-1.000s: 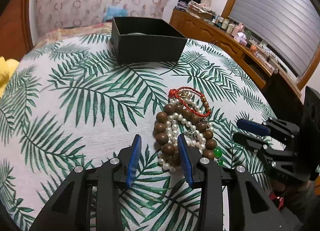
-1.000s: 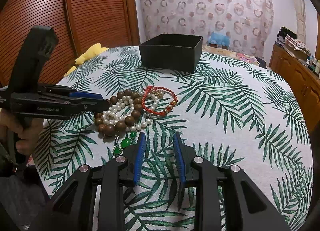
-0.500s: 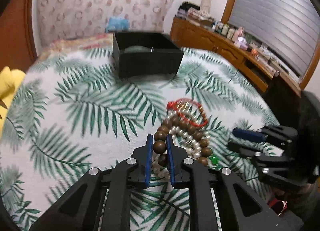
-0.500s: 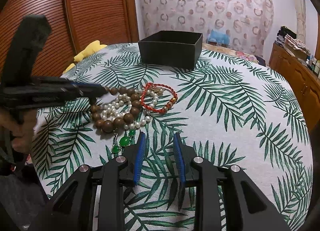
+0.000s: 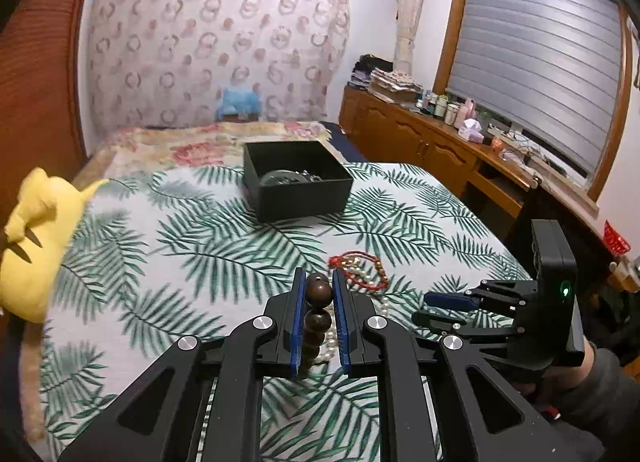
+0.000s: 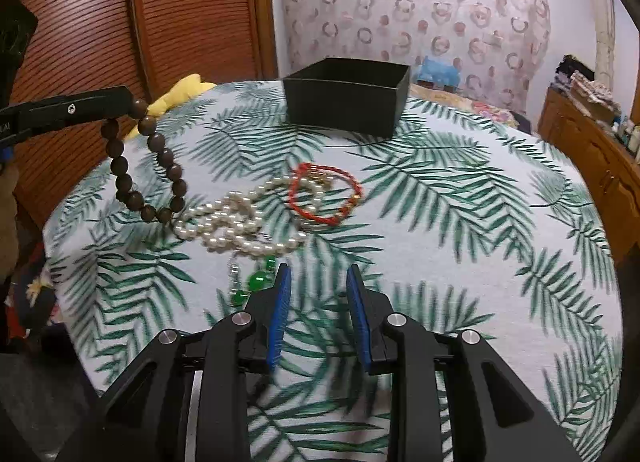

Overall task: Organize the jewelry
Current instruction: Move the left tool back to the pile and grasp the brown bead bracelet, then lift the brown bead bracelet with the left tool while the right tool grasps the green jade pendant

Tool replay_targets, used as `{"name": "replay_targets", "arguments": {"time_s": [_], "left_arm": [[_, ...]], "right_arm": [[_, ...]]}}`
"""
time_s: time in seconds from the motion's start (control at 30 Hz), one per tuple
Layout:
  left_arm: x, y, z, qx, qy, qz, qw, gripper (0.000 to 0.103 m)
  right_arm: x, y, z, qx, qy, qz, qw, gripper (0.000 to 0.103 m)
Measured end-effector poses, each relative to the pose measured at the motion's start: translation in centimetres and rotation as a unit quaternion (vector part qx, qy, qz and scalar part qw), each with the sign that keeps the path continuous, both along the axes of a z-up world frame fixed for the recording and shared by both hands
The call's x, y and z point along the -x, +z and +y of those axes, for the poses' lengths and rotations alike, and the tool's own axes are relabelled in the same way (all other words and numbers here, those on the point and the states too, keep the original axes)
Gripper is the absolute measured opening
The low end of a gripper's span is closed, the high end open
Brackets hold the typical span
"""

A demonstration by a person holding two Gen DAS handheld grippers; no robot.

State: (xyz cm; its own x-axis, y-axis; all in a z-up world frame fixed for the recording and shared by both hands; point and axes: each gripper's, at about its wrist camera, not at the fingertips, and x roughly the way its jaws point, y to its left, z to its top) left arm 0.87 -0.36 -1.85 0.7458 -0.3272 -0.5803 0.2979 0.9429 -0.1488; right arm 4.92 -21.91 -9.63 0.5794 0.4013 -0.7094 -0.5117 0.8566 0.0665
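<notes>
- Left gripper [image 5: 319,292] pinches the wooden bead bracelet [image 6: 146,165], which hangs above the leaf-print cloth [image 6: 460,221], its lowest beads perhaps touching.
- Right gripper [image 6: 318,290] hovers, fingers apart, near the pearl necklace [image 6: 236,225].

A wooden bead bracelet [image 6: 146,165] of dark brown round beads hangs as a loop above the cloth, its lowest beads near the pearl necklace [image 6: 236,221]. That necklace lies in a loose tangle of white beads on the leaf-print cloth. A red cord bracelet [image 6: 324,195] with small gold beads lies flat, overlapping the pearls' far end. A green bead pendant [image 6: 256,282] lies just beside the pearls' near edge. The black box [image 5: 296,185] stands open and well apart, with silvery pieces inside.
</notes>
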Motion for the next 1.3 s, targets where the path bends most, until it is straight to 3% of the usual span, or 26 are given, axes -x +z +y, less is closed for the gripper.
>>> {"name": "replay_targets", "arguments": {"time_s": [0.23, 0.57, 0.7, 0.93, 1.3], "left_arm": [[0.8, -0.2, 1.3, 0.002, 0.015, -0.001, 0.9999, 0.012], [1.0, -0.8, 1.7, 0.006, 0.016, 0.002, 0.9998, 0.012], [1.0, -0.8, 1.7, 0.005, 0.016, 0.002, 0.9999, 0.012], [1.0, -1.0, 1.6, 0.005, 0.016, 0.004, 0.9998, 0.012], [1.2, -1.2, 1.0, 0.004, 0.014, 0.005, 0.9999, 0.012]], "right_arm": [[0.0, 0.0, 2.4, 0.012, 0.028, 0.01, 1.0, 0.031], [0.2, -0.4, 3.6, 0.052, 0.025, 0.011, 0.998, 0.031], [0.5, -0.3, 3.1, 0.061, 0.029, 0.011, 0.998, 0.013], [1.0, 0.0, 1.2, 0.061, 0.03, 0.021, 0.997, 0.012], [0.2, 4.0, -0.2, 0.047, 0.017, -0.03, 0.998, 0.012]]}}
